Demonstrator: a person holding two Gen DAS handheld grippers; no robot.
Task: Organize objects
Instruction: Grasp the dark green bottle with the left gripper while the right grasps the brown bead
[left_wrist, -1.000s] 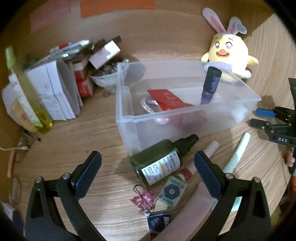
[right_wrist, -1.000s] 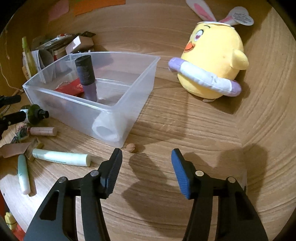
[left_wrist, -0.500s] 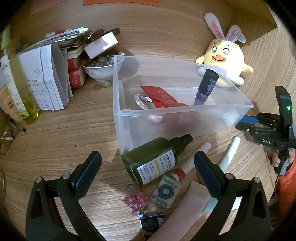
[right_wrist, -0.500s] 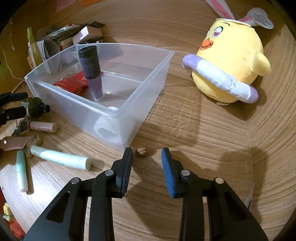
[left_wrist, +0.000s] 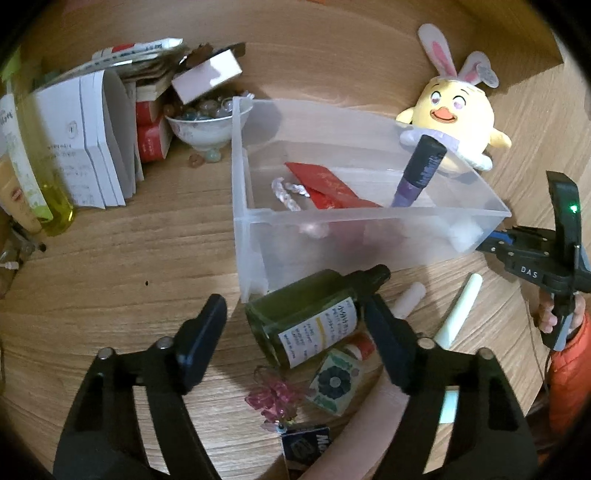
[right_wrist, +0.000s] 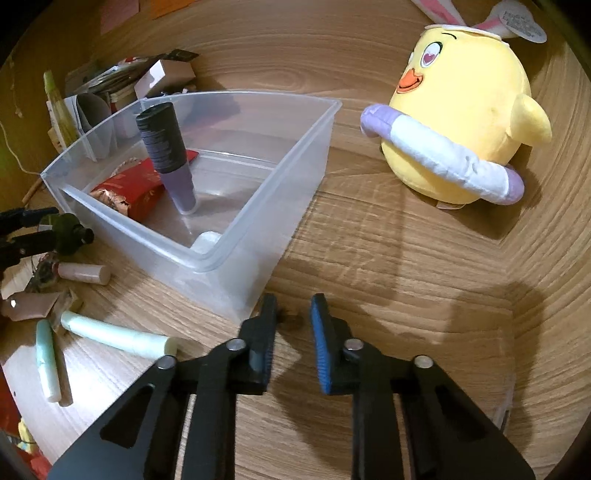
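Right tongs (right_wrist: 291, 323) straddle a small brown bead (right_wrist: 293, 320) beside the bin (right_wrist: 258, 206).

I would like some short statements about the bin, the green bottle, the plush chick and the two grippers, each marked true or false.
1. The green bottle lies on its side on the table, outside the clear bin. True.
2. The plush chick sits inside the bin. False: it sits on the table beside the bin.
3. A red packet lies in the bin. True.
4. The left gripper is shut on the green bottle. False: its jaws are wide open, with the bottle between them.
5. The right gripper brackets a small brown object on the table near the bin's corner. True.
6. The dark-capped purple tube lies on the table. False: it stands in the bin.
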